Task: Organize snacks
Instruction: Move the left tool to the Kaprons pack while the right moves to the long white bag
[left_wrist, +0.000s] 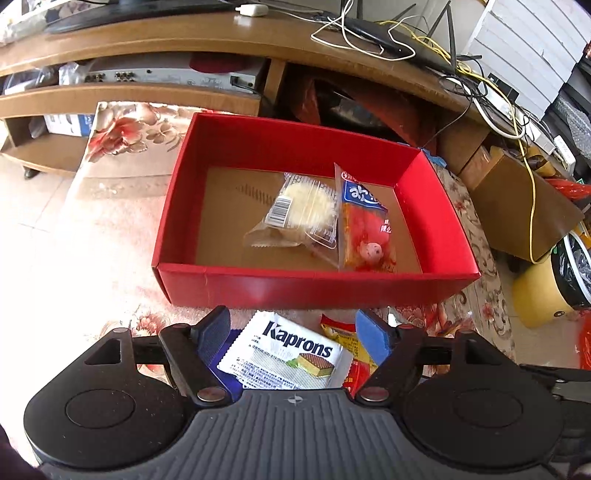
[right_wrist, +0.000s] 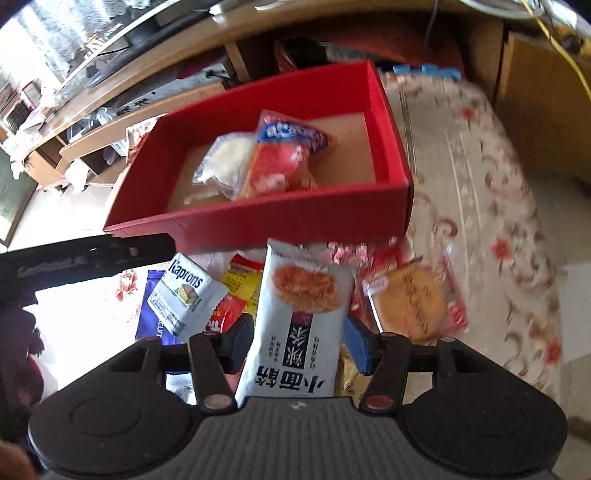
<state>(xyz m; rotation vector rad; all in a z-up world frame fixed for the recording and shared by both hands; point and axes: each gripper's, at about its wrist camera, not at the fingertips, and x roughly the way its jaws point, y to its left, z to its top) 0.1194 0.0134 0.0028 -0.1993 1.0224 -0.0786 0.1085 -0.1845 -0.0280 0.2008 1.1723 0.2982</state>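
A red box (left_wrist: 314, 284) (right_wrist: 258, 221) sits on a floral cloth. Inside it lie a clear bun packet (left_wrist: 295, 210) (right_wrist: 225, 158) and a red-orange packet (left_wrist: 365, 229) (right_wrist: 284, 162). My left gripper (left_wrist: 293, 334) hovers open just before the box's near wall, over a white Kaprons wafer packet (left_wrist: 288, 354) (right_wrist: 184, 295) that its pads do not touch. My right gripper (right_wrist: 301, 343) is shut on a tall white snack packet (right_wrist: 299, 317), held upright in front of the box. Beneath lie a yellow-red packet (right_wrist: 240, 284), a blue packet (right_wrist: 149, 317) and a round cake packet (right_wrist: 410, 299).
A wooden TV stand (left_wrist: 147, 40) with electronics and tangled cables (left_wrist: 369, 37) runs behind the box. A yellow bin (left_wrist: 543, 291) and a brown carton (left_wrist: 517, 206) stand at the right. The floral cloth (right_wrist: 480, 166) stretches right of the box. The left gripper's black body (right_wrist: 92, 258) shows in the right wrist view.
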